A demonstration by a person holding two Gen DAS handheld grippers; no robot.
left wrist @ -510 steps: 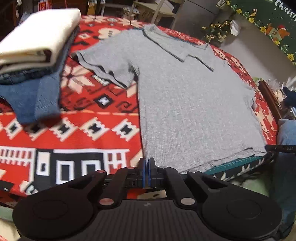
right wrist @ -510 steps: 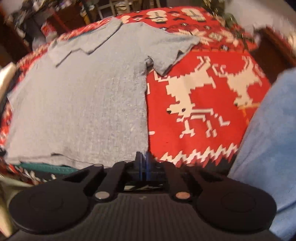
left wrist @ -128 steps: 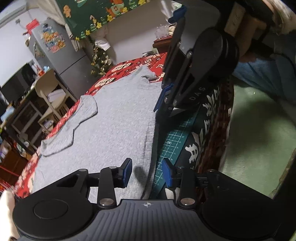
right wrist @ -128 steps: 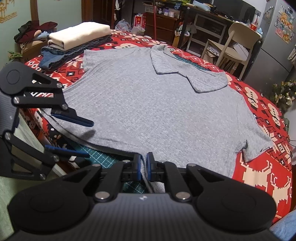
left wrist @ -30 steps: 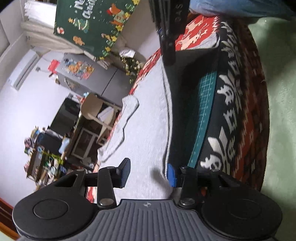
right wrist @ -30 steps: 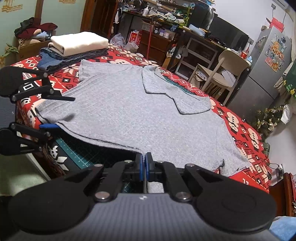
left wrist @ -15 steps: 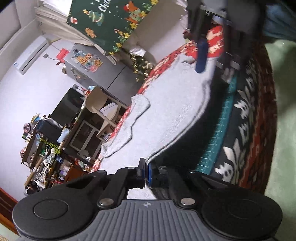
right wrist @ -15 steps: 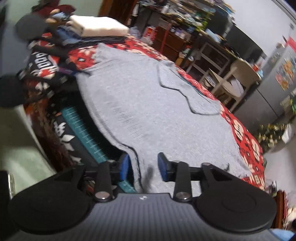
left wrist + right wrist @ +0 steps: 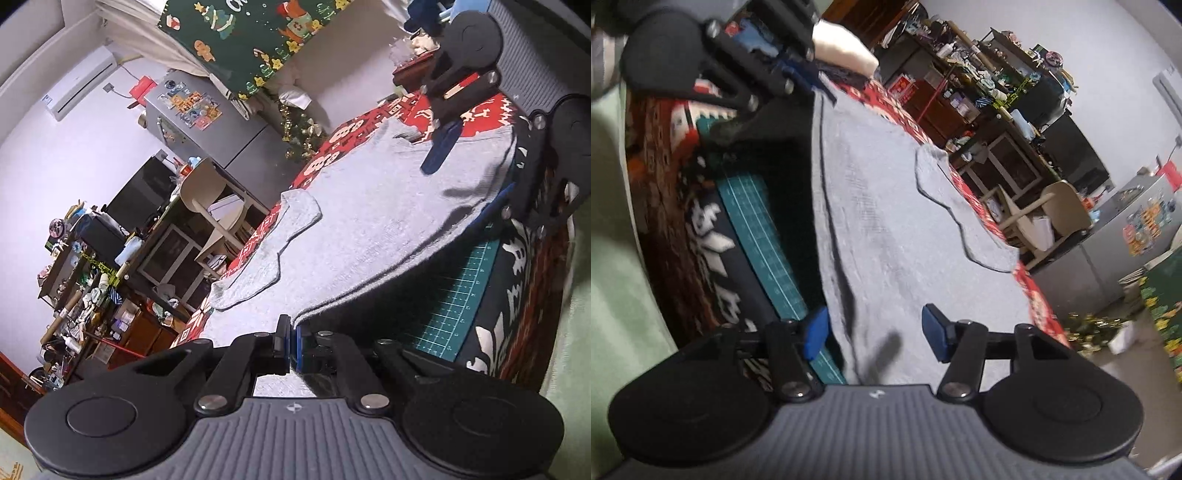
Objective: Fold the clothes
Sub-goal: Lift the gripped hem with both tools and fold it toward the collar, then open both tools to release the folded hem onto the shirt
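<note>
Little readable text appears in my two wrist views. The green Christmas banner [image 9: 251, 40] on the far wall carries white lettering at its top edge, cut off by the frame; I cannot read a word from it. The green cutting mat [image 9: 461, 295] at the near table edge shows a printed ruler grid with small numerals, too small to read. The refrigerator [image 9: 207, 122] door carries colourful stickers, illegible. My gripper housing [image 9: 293, 408] bears a small round logo mark only
</note>
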